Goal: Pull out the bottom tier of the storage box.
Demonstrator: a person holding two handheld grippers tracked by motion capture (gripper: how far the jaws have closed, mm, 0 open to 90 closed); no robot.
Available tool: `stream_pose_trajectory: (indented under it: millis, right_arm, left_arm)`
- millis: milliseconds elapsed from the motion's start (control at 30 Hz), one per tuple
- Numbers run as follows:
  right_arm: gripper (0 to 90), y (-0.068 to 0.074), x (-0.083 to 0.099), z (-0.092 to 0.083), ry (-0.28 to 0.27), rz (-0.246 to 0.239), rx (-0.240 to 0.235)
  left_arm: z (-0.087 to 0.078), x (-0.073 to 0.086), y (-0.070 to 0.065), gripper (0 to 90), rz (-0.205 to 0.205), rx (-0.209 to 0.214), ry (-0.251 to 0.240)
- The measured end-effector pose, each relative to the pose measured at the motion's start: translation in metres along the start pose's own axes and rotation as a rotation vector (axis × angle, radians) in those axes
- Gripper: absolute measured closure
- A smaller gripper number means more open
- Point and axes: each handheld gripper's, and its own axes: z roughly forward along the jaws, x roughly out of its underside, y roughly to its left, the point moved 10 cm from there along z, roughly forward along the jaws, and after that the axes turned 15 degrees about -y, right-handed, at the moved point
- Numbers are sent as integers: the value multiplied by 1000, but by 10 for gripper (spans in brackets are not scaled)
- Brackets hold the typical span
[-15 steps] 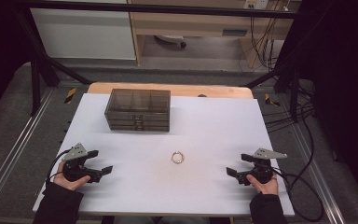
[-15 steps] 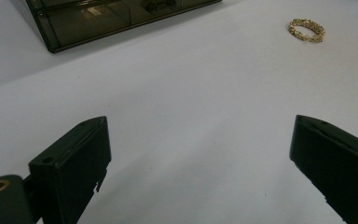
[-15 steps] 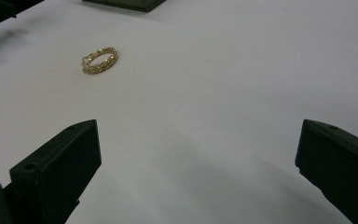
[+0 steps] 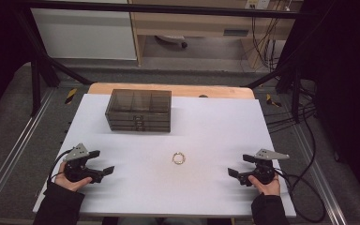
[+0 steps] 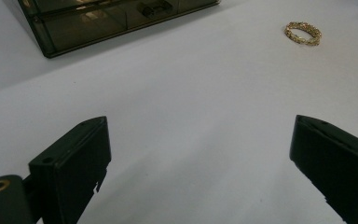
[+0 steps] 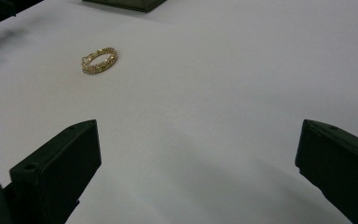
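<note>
A gold chain bracelet (image 4: 178,158) lies coiled in a small ring near the middle of the white table (image 4: 215,126); it shows far off at upper right in the left gripper view (image 5: 303,33) and upper left in the right gripper view (image 6: 99,60). A smoky clear drawer box (image 4: 138,110) stands at the back left, its front showing in the left gripper view (image 5: 107,21). My left gripper (image 4: 101,164) rests low at the front left, jaws wide open on nothing. My right gripper (image 4: 239,166) sits at the front right, open and empty too.
A wooden board edge (image 4: 168,89) runs behind the white surface. Metal frame rails (image 4: 14,159) and black cables (image 4: 304,140) flank the table. Bare white surface lies between both grippers and the bracelet.
</note>
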Motion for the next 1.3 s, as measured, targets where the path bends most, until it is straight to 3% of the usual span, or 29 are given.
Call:
stream_pose_trajectory:
  millis: [667, 1300]
  right_arm:
    - [7, 0, 3, 1, 16, -9, -2]
    - [7, 0, 3, 1, 20, -12, 0]
  left_arm:
    - [8, -4, -4, 48, 36, 9, 29]
    - [13, -8, -9, 66, 130, 25, 70]
